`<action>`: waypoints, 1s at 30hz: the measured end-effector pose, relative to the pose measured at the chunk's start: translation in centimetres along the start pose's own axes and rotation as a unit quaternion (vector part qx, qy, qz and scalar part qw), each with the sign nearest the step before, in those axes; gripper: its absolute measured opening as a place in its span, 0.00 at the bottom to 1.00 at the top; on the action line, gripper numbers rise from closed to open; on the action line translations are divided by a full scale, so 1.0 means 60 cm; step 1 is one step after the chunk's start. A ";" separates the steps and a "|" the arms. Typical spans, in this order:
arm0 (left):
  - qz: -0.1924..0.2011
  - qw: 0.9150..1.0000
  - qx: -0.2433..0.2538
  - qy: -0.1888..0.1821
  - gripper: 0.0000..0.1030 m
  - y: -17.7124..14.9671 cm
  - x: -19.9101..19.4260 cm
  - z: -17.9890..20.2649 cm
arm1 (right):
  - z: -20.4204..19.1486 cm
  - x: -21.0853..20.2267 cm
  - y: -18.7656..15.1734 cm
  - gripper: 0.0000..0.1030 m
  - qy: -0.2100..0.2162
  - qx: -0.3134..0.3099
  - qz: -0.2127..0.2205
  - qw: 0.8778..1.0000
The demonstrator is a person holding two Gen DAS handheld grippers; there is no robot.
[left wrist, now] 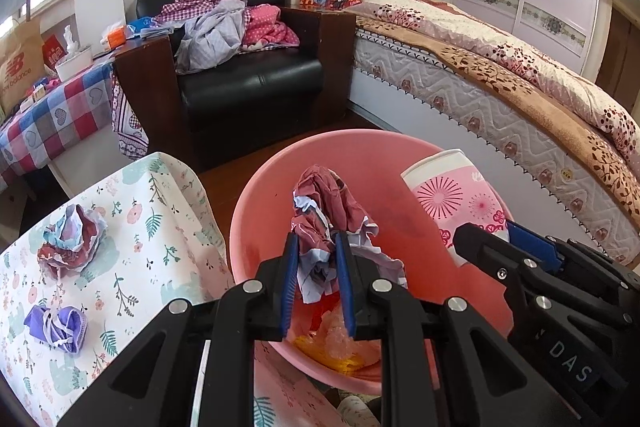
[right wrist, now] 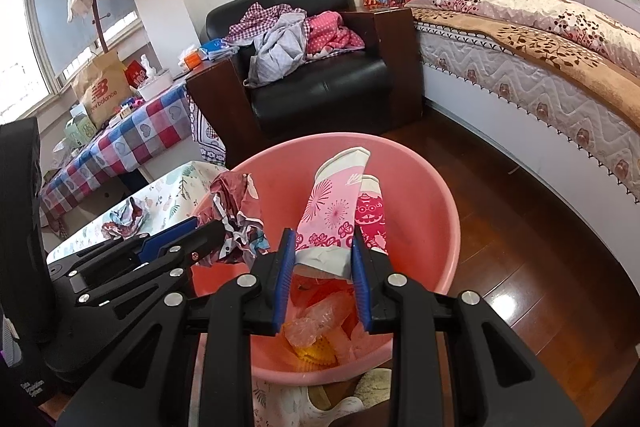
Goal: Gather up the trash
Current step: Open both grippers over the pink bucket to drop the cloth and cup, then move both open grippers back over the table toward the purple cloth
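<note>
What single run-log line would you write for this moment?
left gripper: shut on crumpled paper | right gripper: shut on paper cup | both over pink bin | table: two wads left

hand-held gripper [right wrist: 322,259] clamps paper cup [right wrist: 338,215] over basin [right wrist: 432,203].

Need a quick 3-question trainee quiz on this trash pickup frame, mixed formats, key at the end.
1. True or false: the left tool grips a crumpled paper wad above the pink basin.
2. What does the right tool hold? A) a squashed pink paper cup B) a purple mask C) a tissue box
3. Fill in: besides the purple mask, one more crumpled ____ lies on the floral tablecloth.

Key: 1 true; 2 A, the squashed pink paper cup; 3 paper wad, the second crumpled wad.
</note>
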State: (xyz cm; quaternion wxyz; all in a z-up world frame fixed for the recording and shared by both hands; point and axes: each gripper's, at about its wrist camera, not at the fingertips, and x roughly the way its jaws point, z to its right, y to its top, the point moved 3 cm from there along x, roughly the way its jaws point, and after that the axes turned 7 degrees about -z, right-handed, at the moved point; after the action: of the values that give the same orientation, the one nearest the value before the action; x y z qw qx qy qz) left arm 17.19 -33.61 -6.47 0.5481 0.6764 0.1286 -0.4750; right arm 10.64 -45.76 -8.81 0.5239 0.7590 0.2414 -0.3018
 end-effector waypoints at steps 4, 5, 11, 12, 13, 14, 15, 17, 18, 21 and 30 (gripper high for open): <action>-0.007 1.000 -0.003 0.000 0.18 0.001 0.011 -0.001 | -0.005 0.011 0.002 0.27 -0.002 -0.006 -0.007 1.000; -0.008 1.000 -0.004 0.001 0.18 0.001 0.012 -0.001 | -0.007 0.013 0.002 0.27 -0.002 -0.008 -0.008 1.000; -0.017 1.000 -0.014 -0.001 0.18 0.001 0.025 -0.005 | -0.008 0.023 0.002 0.27 -0.004 -0.011 -0.012 1.000; -0.018 1.000 -0.015 -0.001 0.19 0.000 0.026 -0.006 | -0.008 0.026 0.001 0.27 -0.004 -0.010 -0.015 1.000; -0.019 1.000 -0.016 -0.001 0.20 0.000 0.028 -0.007 | -0.008 0.028 0.002 0.27 -0.003 -0.009 -0.017 1.000; -0.020 1.000 -0.016 -0.001 0.20 0.000 0.028 -0.008 | -0.007 0.031 0.002 0.27 -0.002 -0.006 -0.021 1.000; -0.020 1.000 -0.019 -0.002 0.21 0.000 0.029 -0.009 | -0.006 0.033 0.002 0.27 -0.002 -0.004 -0.023 1.000; -0.018 1.000 -0.023 -0.004 0.23 0.000 0.028 -0.011 | -0.003 0.038 0.001 0.28 0.003 0.003 -0.030 1.000; -0.019 1.000 -0.024 -0.005 0.30 0.001 0.027 -0.009 | -0.001 0.039 0.001 0.31 0.003 0.004 -0.031 1.000; -0.015 0.999 -0.029 -0.006 0.34 0.001 0.024 -0.012 | 0.002 0.037 0.000 0.39 0.000 0.008 -0.027 1.000; -0.002 1.000 -0.027 -0.009 0.38 -0.002 0.000 -0.009 | 0.001 0.014 -0.002 0.41 0.000 0.008 -0.017 1.000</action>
State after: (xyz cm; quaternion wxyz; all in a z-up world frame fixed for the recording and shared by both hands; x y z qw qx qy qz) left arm 17.38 -33.08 -6.57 0.5662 0.6568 0.1383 -0.4784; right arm 11.14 -45.71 -9.50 0.5127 0.7591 0.2514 -0.3125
